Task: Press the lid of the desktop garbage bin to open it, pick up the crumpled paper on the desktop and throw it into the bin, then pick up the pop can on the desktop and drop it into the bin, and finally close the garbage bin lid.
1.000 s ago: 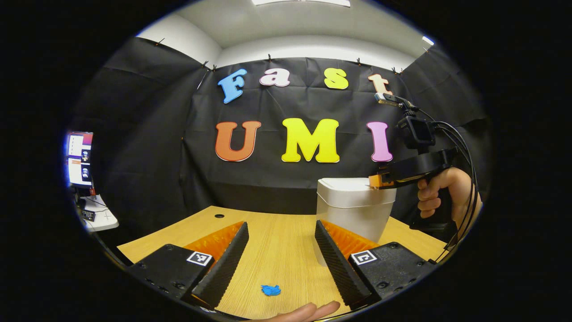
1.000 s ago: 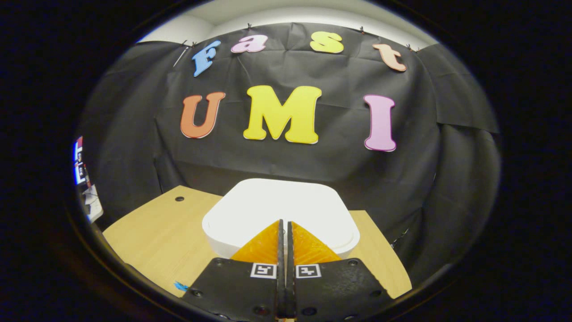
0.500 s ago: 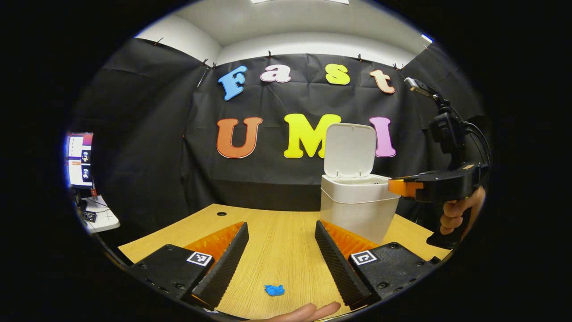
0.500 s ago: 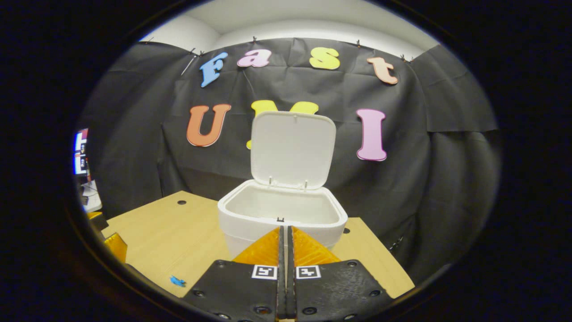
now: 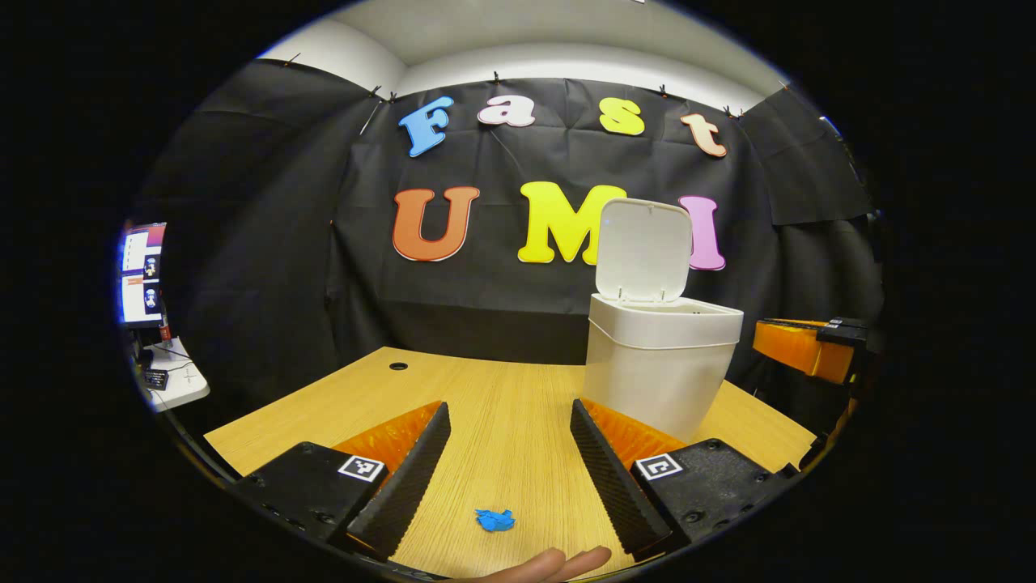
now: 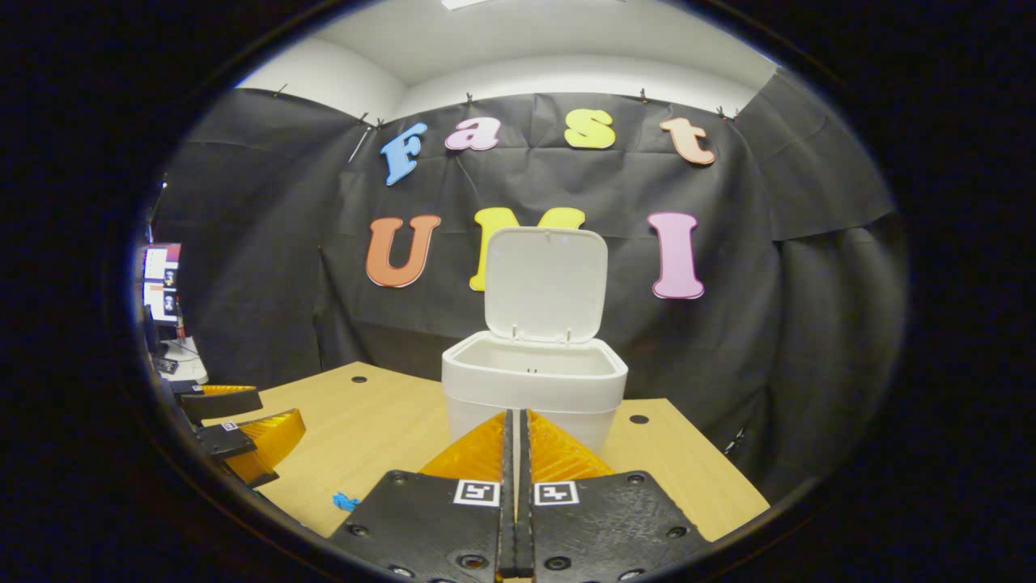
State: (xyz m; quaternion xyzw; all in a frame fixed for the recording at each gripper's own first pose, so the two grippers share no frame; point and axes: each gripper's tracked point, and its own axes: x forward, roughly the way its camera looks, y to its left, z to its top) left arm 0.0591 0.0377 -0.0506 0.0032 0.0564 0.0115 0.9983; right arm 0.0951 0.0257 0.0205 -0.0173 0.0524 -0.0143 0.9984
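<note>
Bin (image 6: 534, 389): far right on tabletop (image 5: 502, 405), lid (image 6: 546, 279) upright, open. Paper (image 5: 494, 520): near left hand-held gripper (image 5: 506, 453), which is released. Right hand-held gripper (image 6: 515, 453): clenched, empty. Next: grasp paper.

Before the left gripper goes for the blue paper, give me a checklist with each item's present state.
1. Bin lid raised: ok, it stands upright behind the opening.
2. Garbage bin opening free: ok, nothing over the rim.
3. Left gripper open: ok, fingers wide apart.
4. Crumpled blue paper on the desk, between and just ahead of the left fingers: ok.
5. Right gripper off the bin: ok, shut, short of its front.
6. Pop can located: cannot tell.
</note>
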